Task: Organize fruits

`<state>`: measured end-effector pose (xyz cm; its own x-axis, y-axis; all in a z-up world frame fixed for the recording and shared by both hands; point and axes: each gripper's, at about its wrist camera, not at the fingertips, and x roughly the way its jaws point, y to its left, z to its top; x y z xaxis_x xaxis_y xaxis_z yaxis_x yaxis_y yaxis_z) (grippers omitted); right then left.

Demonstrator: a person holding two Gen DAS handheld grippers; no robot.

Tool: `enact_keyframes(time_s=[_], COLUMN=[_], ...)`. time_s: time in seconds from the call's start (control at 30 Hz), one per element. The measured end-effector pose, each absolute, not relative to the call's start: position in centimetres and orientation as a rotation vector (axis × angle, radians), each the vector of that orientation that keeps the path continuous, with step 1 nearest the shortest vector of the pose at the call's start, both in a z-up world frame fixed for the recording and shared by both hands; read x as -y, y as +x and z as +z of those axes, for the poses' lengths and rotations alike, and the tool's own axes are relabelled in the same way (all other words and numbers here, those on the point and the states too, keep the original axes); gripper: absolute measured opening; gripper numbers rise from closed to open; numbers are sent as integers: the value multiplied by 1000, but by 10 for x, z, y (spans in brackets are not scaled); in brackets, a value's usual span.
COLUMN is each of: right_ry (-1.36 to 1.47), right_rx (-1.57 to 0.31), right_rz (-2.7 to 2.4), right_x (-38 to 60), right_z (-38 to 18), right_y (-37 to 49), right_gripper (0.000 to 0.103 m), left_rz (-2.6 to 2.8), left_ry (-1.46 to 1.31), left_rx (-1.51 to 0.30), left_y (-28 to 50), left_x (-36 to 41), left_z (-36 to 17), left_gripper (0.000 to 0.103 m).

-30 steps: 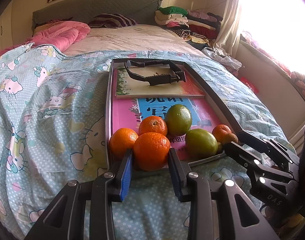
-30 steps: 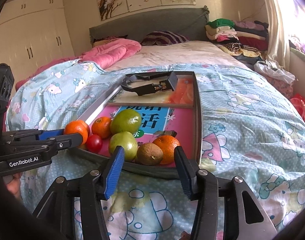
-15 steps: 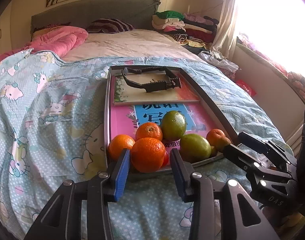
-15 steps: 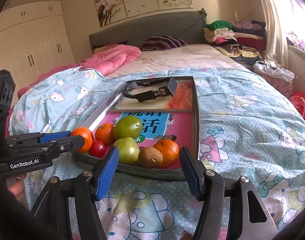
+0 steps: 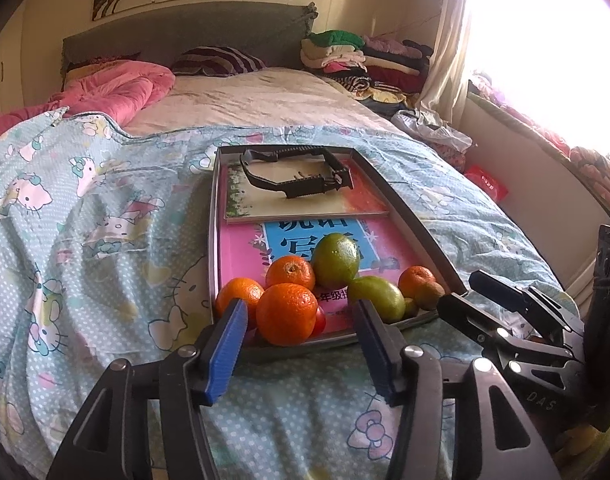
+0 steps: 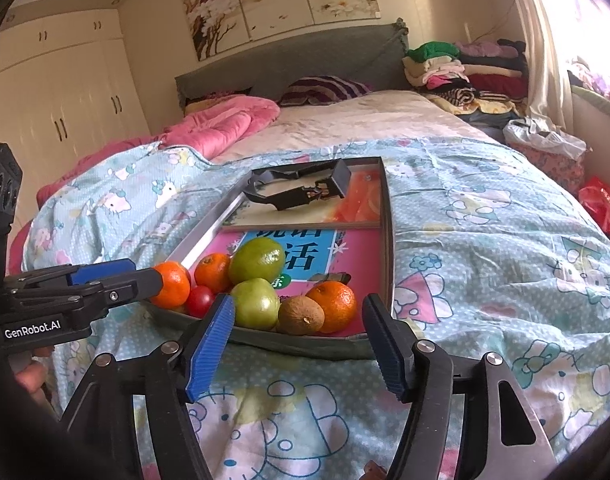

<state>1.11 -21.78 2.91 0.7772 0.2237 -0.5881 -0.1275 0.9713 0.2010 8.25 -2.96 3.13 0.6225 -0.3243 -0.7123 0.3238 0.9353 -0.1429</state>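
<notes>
On the bed, a tray holds books, a black clamp and fruit; both tongs, left and right, gape empty just before the tray.

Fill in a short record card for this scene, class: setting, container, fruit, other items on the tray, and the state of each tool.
Setting: bed with cartoon-print quilt
Container: grey tray
Fruit: four oranges, two green fruits, one brown fruit, one small red fruit, clustered at near end
Other items: pink book, black frame
Left tool: open, empty
Right tool: open, empty
</notes>
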Motion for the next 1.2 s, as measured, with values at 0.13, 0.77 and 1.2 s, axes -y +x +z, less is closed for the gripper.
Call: enact_keyframes(time_s=[0.13, 0.77, 1.2], right_ry=[154, 126, 138], right_rx=[-644, -665, -749], right_rz=[183, 143, 114], right_x=[218, 204, 206], right_z=[35, 52, 22], right_y=[4, -37, -43], right_gripper=[74, 79, 79], left_rz=[-368, -292, -269], left_ry=[-2, -8, -7], left_rx=[-819, -857, -919], left_y=[78, 44, 29], left_x=[30, 23, 15], left_z=[35, 20, 0], left_gripper=[62, 67, 67])
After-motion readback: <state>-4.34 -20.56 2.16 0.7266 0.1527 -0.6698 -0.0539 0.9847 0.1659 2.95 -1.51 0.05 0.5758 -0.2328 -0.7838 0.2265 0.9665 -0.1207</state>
